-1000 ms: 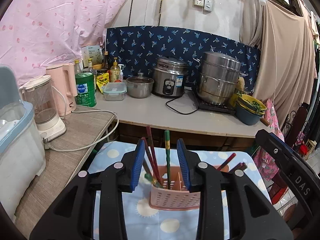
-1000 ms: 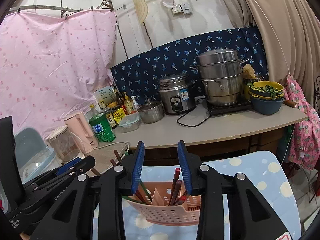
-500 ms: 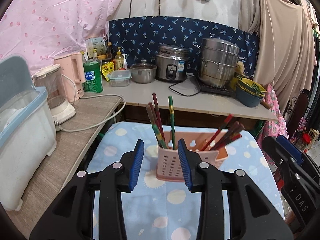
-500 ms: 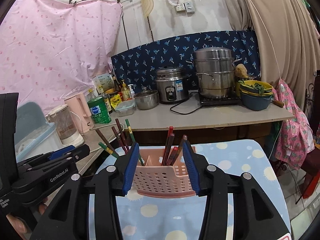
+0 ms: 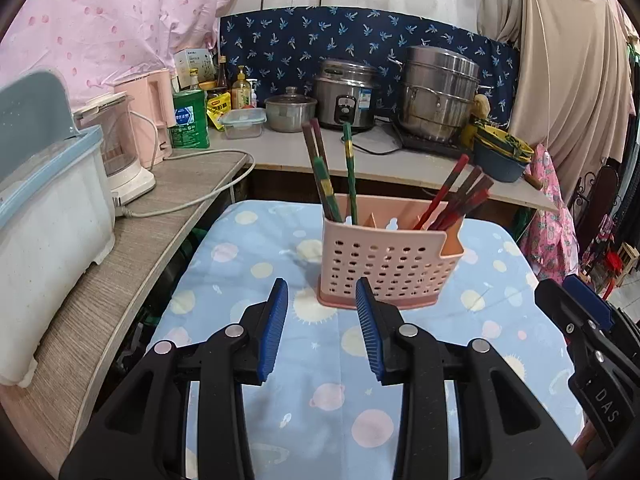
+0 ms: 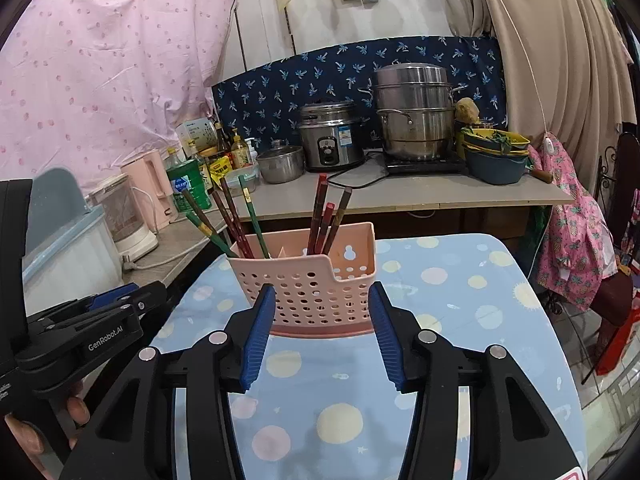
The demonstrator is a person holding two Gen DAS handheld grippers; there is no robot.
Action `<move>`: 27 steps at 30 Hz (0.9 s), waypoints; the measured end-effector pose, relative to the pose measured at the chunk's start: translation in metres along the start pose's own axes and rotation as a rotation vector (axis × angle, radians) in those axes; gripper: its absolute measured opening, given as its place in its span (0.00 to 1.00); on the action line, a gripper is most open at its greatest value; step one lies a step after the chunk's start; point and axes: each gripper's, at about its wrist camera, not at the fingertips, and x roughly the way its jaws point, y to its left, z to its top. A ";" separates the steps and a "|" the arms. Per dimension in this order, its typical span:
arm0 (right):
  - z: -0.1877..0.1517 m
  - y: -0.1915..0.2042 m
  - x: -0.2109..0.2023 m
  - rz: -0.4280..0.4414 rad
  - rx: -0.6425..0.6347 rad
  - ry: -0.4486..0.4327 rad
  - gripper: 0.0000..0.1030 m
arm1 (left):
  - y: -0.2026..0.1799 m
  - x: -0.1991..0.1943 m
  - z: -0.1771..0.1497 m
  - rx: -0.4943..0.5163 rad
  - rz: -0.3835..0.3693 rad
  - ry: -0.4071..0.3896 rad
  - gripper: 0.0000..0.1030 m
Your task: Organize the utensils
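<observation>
Since both hand-held grippers backed away, left hand-held gripper (image 5: 322,318) and right hand-held gripper (image 6: 322,330) gape wide and empty; the pink perforated plastic caddy (image 5: 386,264), mid-frame on the table (image 5: 240,280), holds sorted chopsticks (image 5: 332,172), suggesting completion.

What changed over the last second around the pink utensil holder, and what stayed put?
Both grippers pulled back from the pink utensil holder: the left gripper went from straddling the green-banded chopsticks to hanging open short of the holder, and the right gripper also retreated and opened wider. Neither holds anything. The holder, the green-banded chopsticks in its left compartment and the red chopsticks in its right look unmoved.
</observation>
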 end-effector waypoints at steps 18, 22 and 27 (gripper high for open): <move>-0.047 -0.006 0.008 -0.067 -0.030 0.055 0.59 | 0.008 0.025 -0.055 -0.036 0.000 0.110 0.48; -0.053 -0.008 0.012 -0.071 -0.026 0.069 0.61 | 0.010 0.027 -0.062 -0.051 0.012 0.097 0.54; -0.059 -0.012 0.016 -0.079 -0.015 0.079 0.66 | 0.013 0.030 -0.068 -0.076 0.006 0.102 0.59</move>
